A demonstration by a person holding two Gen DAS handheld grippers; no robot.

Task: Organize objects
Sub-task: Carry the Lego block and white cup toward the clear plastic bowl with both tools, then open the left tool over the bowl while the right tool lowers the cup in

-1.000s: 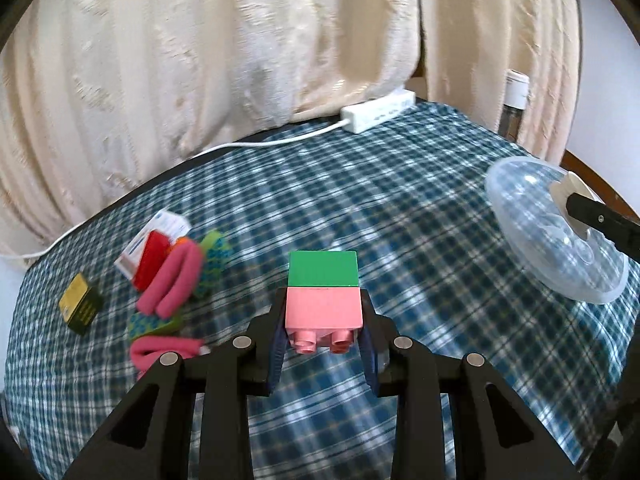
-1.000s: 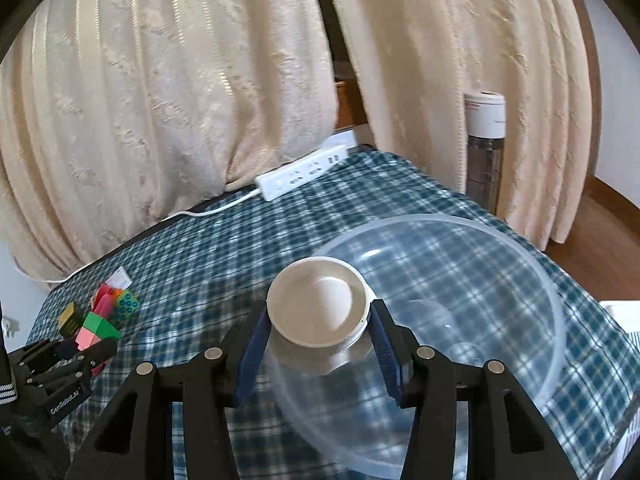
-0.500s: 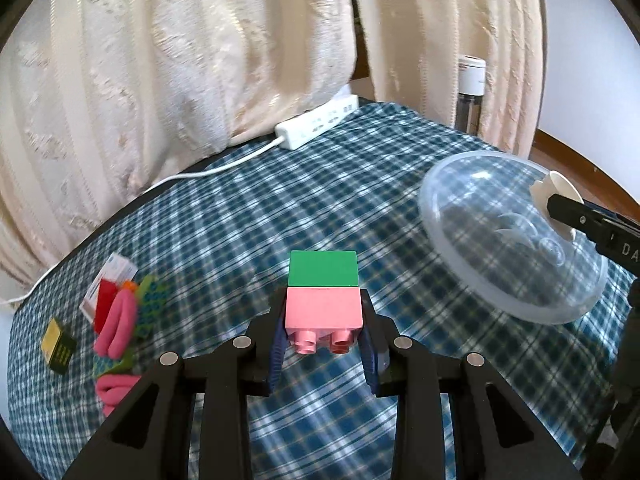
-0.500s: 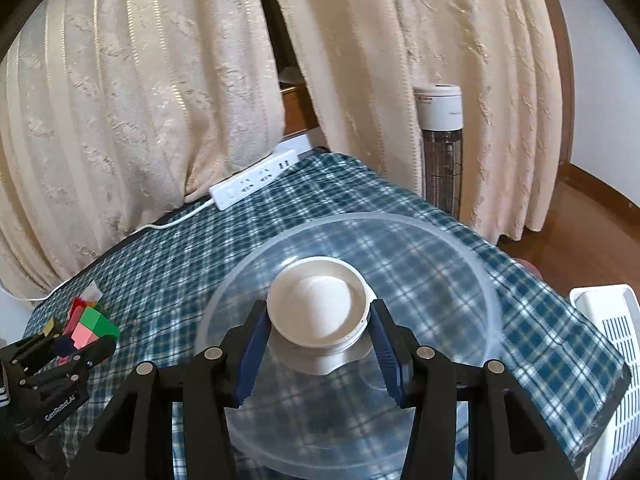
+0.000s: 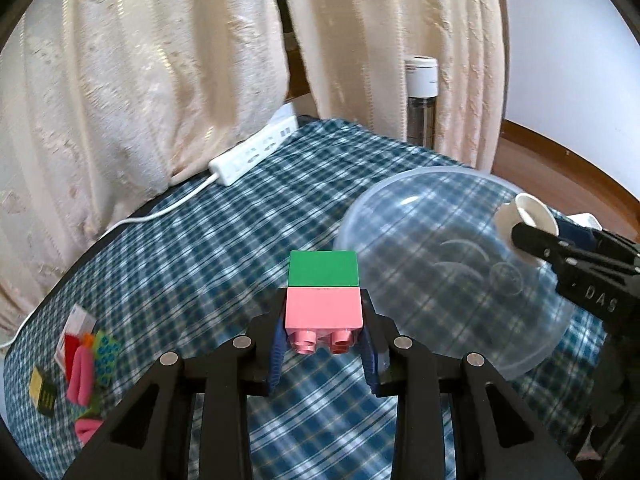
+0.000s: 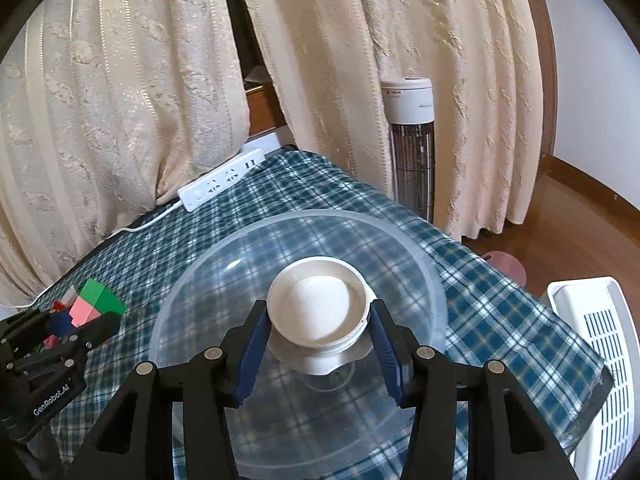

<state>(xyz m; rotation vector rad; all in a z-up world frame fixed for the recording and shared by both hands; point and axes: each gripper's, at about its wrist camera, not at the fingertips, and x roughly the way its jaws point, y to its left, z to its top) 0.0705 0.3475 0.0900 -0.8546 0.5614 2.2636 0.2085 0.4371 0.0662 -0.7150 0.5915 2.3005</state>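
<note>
1. While clamped in left gripper, pink-and-green block stack sits pink end between pads, green end forward, beside clear bowl.
2. Right gripper closed on white cup, above bowl's inside.

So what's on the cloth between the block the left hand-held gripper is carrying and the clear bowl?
Nothing: in the left wrist view only bare checked cloth separates the pink-and-green block from the clear bowl.

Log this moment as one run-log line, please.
left claw: shut on pink-green block | right claw: shut on white cup | above clear bowl
</note>
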